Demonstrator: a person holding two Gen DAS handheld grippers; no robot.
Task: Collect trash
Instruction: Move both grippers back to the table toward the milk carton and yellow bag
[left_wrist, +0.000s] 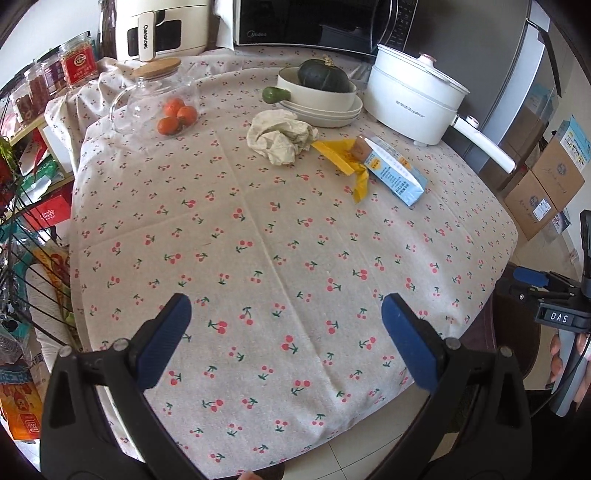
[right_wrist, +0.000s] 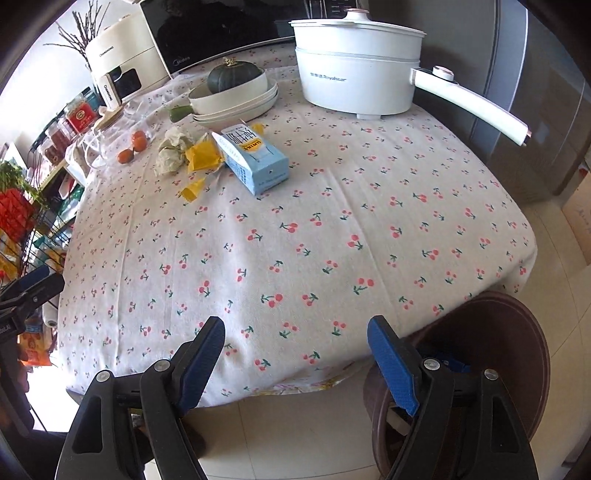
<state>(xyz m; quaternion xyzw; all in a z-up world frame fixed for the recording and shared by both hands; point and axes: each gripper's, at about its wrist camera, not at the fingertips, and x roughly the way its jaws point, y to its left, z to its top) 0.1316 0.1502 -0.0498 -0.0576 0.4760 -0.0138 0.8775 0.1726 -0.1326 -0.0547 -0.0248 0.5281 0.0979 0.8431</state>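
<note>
Left gripper (left_wrist: 286, 325): I held it with its jaws standing wide apart and nothing between them, over the near part of the table, tilted down.
Right gripper (right_wrist: 295, 347): I held it the same way, jaws apart and empty, over the near table edge, above a brown bin (right_wrist: 491, 332) that stood on the floor just beside the table.
Table (left_wrist: 295, 240): covered with a cherry-print cloth; the trash lay at the far side, well apart from both my grippers.
Carton (left_wrist: 393, 168): one, light blue, lying on its side with the top torn open. I judged it light and probably empty, stiff along its edges but easy to crush; I would take it across the narrow body.
Crumpled paper (left_wrist: 280, 136): one wad, off-white, just beside the stacked plates (left_wrist: 325, 110). I judged it very light and soft; any raised fold would serve as a hold.
Yellow wrapper (left_wrist: 343, 162): flat strips between the wad and the carton, partly under the carton. In the right wrist view I counted two or three pieces; whether they were joined I could not tell. Thin, limp, likely slippery; I would pinch a lifted edge.
Oranges (left_wrist: 175, 116): three, near a glass jug; I judged them not trash.
</note>
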